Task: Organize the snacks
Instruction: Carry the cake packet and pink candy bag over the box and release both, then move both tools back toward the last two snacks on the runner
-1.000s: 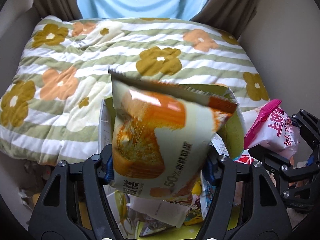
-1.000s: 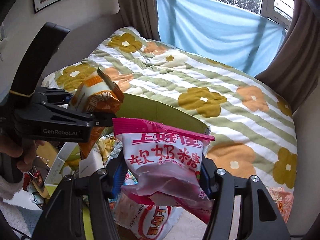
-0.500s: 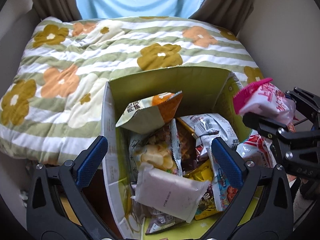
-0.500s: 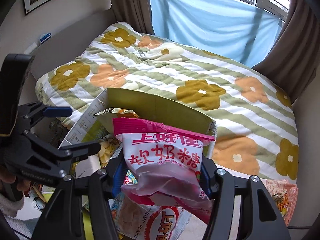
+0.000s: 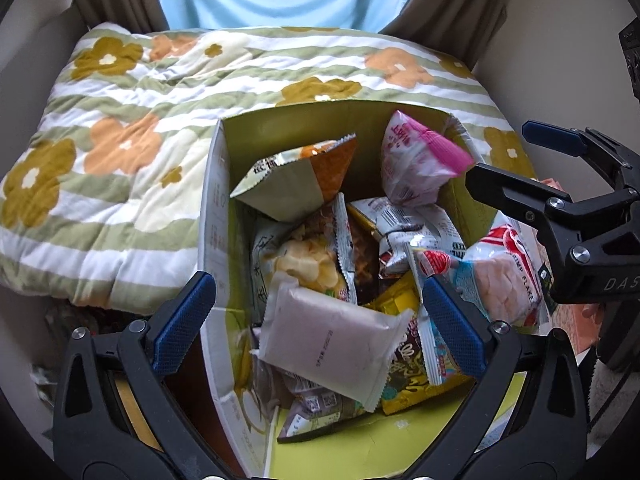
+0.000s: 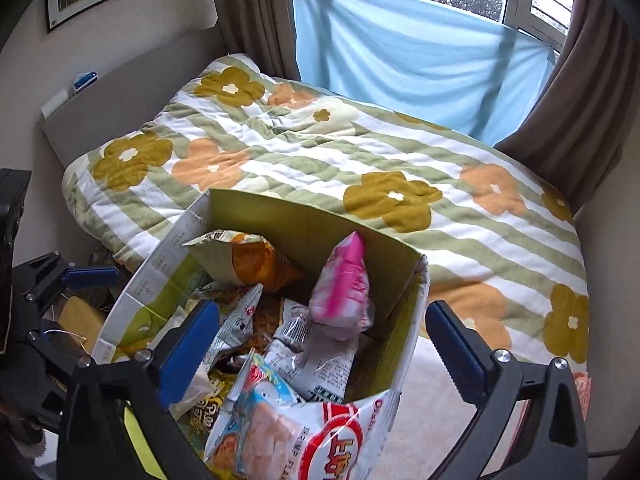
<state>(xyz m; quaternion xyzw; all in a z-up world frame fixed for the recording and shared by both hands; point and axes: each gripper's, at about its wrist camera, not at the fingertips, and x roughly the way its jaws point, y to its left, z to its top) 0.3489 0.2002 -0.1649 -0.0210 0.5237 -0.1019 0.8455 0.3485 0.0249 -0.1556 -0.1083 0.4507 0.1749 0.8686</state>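
An open cardboard box (image 5: 212, 240) (image 6: 168, 256) with a green inside holds several snack packets. The orange bread packet (image 5: 304, 176) (image 6: 248, 256) lies at its far left. The pink-and-white candy bag (image 5: 416, 160) (image 6: 344, 284) leans at its far right. A white wrapped packet (image 5: 328, 340) lies in front. A shrimp flake bag (image 5: 504, 272) (image 6: 288, 428) hangs over the box's right rim. My left gripper (image 5: 316, 320) is open and empty above the box's near side. My right gripper (image 6: 320, 348) is open and empty over the box's right side; it also shows in the left wrist view (image 5: 560, 168).
The box stands against a bed with a flowered, striped quilt (image 5: 132, 120) (image 6: 360, 160). Brown curtains (image 6: 580, 100) and a blue cloth (image 6: 400, 52) hang behind the bed. A pale floor (image 6: 432, 400) lies right of the box. Clutter (image 6: 80, 316) sits left of it.
My left gripper opened and dropped the orange bread packet into the box. My right gripper then opened and dropped the pink candy bag into the box's far right.
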